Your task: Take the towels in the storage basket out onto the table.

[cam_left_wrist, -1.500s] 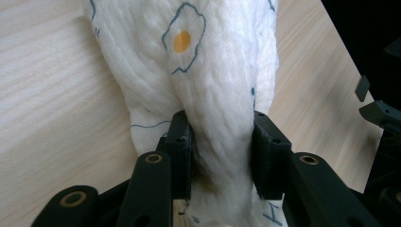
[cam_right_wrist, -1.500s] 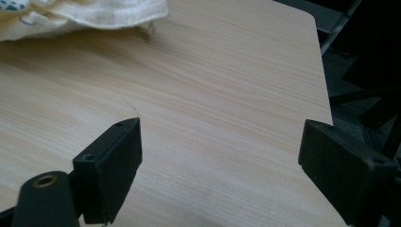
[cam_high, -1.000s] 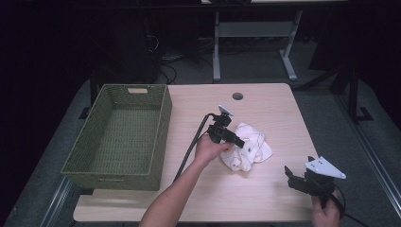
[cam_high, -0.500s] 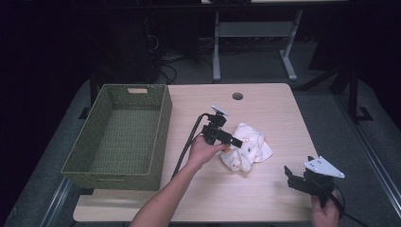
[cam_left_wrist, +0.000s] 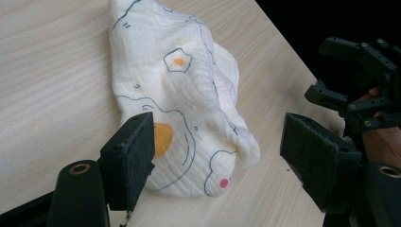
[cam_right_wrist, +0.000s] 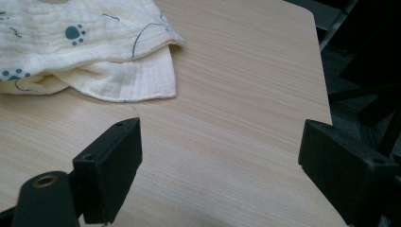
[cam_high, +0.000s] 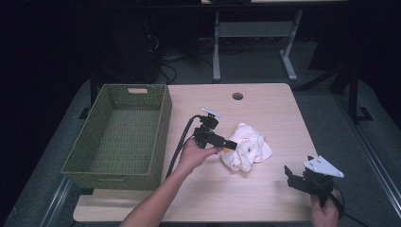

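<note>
we see the left gripper mid-frame, its jaws just opened wide around the crumpled cloth lying on the table, not pressing it. at lower right, the right gripper gapes, holding nothing.

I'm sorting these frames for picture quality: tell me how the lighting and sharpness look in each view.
High view: the table is lit, the room around it nearly black, the picture soft. Left gripper view: the printed cloth is bright and sharp, no glare. Right gripper view: wood grain crisp, the near black jaws slightly soft, the corner beyond the table edge dark.
</note>
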A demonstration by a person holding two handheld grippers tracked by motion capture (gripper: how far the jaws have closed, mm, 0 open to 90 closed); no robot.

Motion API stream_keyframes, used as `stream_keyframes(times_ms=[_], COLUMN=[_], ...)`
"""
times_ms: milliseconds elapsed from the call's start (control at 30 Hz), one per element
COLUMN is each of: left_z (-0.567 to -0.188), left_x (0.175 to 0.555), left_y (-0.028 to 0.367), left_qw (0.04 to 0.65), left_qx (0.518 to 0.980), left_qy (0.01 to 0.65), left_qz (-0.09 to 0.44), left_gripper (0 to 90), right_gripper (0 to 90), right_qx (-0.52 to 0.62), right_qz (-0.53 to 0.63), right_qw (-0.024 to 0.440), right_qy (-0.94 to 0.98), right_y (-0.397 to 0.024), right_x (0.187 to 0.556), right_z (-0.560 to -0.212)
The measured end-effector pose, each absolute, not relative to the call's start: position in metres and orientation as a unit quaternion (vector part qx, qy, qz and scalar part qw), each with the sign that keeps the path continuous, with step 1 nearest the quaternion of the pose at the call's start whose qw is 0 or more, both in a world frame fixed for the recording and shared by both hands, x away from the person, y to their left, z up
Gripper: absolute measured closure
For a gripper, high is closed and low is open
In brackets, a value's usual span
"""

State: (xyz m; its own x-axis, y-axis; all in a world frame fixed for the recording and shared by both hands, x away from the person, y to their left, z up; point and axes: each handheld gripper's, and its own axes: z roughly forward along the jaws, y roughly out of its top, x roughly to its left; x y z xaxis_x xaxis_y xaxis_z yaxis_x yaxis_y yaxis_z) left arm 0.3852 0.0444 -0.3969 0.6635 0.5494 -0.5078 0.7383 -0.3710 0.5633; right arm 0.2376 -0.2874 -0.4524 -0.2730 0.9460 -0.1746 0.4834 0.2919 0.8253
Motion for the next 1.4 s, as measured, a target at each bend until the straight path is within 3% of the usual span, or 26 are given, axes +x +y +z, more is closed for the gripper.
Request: stream_keyframes(times_ms=[1400], left_z=[-0.422], left_x=[0.313], left_y=[0.084], left_qw=[0.43], left_qx=[0.819], left_qy=[0.363], left_qz=[-0.106], left_gripper=[24.7], right_gripper=[13.9], right_qx=[0.492], right_qz=[0.327], right_qw=[0.346], right_qy=[0.729], right_y=[-0.286], right_x=[0.237], right_z=[-0.454])
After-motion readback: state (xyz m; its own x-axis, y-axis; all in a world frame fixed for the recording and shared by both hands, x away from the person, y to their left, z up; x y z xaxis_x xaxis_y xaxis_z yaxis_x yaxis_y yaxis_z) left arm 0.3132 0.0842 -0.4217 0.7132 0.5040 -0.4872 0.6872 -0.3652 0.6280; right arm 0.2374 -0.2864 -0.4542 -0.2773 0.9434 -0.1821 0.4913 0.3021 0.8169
